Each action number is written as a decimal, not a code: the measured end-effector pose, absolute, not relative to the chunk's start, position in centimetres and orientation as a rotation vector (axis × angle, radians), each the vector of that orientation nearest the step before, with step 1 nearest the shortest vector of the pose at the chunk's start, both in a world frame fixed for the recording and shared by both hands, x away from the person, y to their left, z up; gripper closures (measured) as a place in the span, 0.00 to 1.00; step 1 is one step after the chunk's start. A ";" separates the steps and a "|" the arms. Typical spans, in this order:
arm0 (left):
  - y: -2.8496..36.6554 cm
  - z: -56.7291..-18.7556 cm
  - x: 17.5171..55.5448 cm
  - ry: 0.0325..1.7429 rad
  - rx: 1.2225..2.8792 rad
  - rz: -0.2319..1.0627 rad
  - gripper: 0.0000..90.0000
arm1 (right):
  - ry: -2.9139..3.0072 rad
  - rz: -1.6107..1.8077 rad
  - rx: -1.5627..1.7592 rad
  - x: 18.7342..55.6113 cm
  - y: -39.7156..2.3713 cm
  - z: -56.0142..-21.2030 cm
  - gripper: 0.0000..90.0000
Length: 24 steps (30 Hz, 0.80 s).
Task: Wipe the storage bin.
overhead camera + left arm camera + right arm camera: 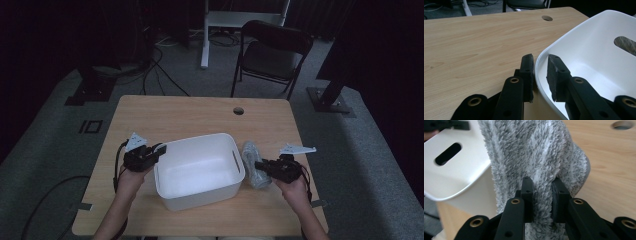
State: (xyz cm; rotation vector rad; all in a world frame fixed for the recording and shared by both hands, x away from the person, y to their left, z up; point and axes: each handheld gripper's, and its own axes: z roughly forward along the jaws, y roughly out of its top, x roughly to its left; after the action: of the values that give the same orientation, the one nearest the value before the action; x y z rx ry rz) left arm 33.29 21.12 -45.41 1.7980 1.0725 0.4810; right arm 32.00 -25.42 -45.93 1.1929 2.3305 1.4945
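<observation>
Grey fleece cloth (534, 152) — soft, light, limp, lying bunched on the surface near its right edge, just beside the white tub (200, 172). Right gripper (261, 166) has its jaws pinched narrow on a fold; expect sag, so a grip mid-bundle likely serves best. Left gripper (540, 75) — jaws narrow, astride the tub's rim.

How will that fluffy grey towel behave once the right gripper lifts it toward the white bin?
The grey towel will probably flop and hang below the right gripper, since its pile bunches softly between the pads. It looks light. Its trailing end may catch the white bin rim, so lift high.
</observation>
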 end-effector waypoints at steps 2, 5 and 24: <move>21.1 -45.4 33.3 1.074 1.793 0.479 0.83 | 2.353 1.511 1.180 31.8 -24.9 -46.1 0.84; 21.1 -45.4 33.3 1.074 1.795 0.481 0.84 | 2.388 1.504 1.160 31.5 -23.9 -46.3 0.83; 20.8 -45.4 33.2 1.077 1.804 0.489 0.84 | 2.439 1.512 1.113 28.6 -23.9 -46.9 0.83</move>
State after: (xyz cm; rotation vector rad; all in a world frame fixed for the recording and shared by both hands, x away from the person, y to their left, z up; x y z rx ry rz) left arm 33.20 20.76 -45.35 1.8043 1.0770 0.4886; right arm 28.58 -23.88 -46.87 1.1132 2.4389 1.5119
